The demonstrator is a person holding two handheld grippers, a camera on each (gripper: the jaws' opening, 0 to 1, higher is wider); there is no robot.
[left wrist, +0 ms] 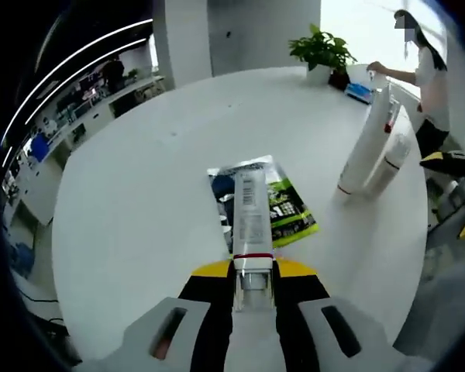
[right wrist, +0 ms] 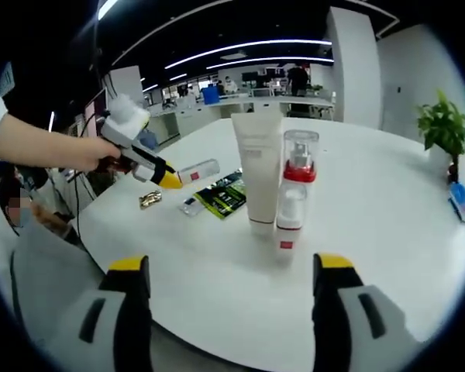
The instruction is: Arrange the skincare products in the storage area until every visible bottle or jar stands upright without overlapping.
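Left tongs [left wrist: 253, 288] clamp a tube [left wrist: 250, 209]; right tongs [right wrist: 231, 288] gape before upright bottles [right wrist: 297, 194].

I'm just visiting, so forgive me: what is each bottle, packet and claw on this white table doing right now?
left gripper: shut on the small bottle, held off the table.
small bottle: lying lengthwise between the jaws.
white tube: standing upright on its cap.
pump bottle: upright, beside the tube.
green packet: lying flat.
gold item: lying on the table.
right gripper: open, holding nothing.
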